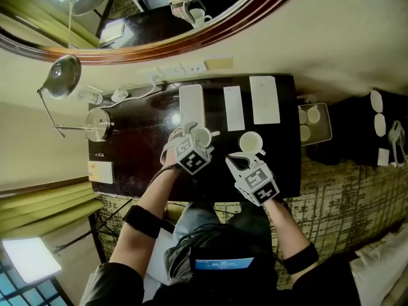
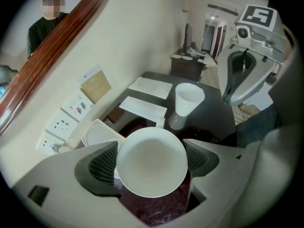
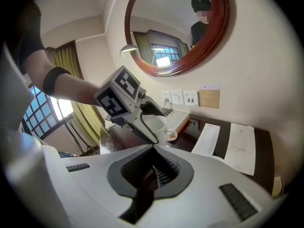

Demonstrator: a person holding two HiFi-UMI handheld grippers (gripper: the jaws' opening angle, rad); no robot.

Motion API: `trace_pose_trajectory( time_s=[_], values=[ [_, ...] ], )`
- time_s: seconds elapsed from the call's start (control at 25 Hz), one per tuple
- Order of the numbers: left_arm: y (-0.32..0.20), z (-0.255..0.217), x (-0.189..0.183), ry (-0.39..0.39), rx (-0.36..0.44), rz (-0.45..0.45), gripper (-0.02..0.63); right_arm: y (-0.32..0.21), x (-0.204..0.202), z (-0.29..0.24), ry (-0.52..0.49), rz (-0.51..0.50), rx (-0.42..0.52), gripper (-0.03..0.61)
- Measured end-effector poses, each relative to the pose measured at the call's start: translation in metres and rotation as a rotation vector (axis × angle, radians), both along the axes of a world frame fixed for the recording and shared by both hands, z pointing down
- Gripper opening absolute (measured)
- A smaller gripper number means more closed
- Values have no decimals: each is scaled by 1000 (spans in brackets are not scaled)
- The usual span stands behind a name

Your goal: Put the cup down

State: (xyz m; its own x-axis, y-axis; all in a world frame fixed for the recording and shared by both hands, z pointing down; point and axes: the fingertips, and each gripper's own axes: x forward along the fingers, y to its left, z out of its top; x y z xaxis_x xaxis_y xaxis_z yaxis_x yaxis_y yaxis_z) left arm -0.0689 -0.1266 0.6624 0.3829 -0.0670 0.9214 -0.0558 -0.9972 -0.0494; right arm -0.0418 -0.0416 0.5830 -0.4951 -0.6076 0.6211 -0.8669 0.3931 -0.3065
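Cup [image 1: 201, 136] — perhaps above desk [image 1: 134, 164] — beside second cup [image 1: 250, 141]

- Left gripper [image 1: 190, 139]: pale grey plastic shell, with a cube of black-and-white square markers [image 1: 193, 158] behind the jaws.
- Right gripper [image 1: 236, 163]: the same grey shell, with its own marker cube [image 1: 261, 185] behind the jaws.
- Black dimpled pads [image 2: 102, 163] line the jaws' inner faces.
- Black band [image 1: 143, 220] on the left forearm, and another [image 1: 299, 258] on the right, both well behind the jaws.
- Dark top [image 1: 191, 234].

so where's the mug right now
Head view, centre-left: the white mug is gripped in the jaws of the left gripper over the desk, left of the other white cup.
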Motion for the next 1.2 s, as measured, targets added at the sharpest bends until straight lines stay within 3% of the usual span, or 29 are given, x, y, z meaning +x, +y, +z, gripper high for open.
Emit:
trace_pose_trajectory(
  time_s=[0.32, 0.56, 1.2],
  values=[
    [-82, -34, 5, 16, 74, -13, 417, -63, -28, -31, 42, -118, 92, 3],
    [-131, -40, 11, 33, 93, -19, 417, -86, -52, -21, 46, -178, 69, 3],
    [-180, -14, 36, 91, 52, -29, 419, -109, -83, -3, 65, -249, 57, 3]
  ],
)
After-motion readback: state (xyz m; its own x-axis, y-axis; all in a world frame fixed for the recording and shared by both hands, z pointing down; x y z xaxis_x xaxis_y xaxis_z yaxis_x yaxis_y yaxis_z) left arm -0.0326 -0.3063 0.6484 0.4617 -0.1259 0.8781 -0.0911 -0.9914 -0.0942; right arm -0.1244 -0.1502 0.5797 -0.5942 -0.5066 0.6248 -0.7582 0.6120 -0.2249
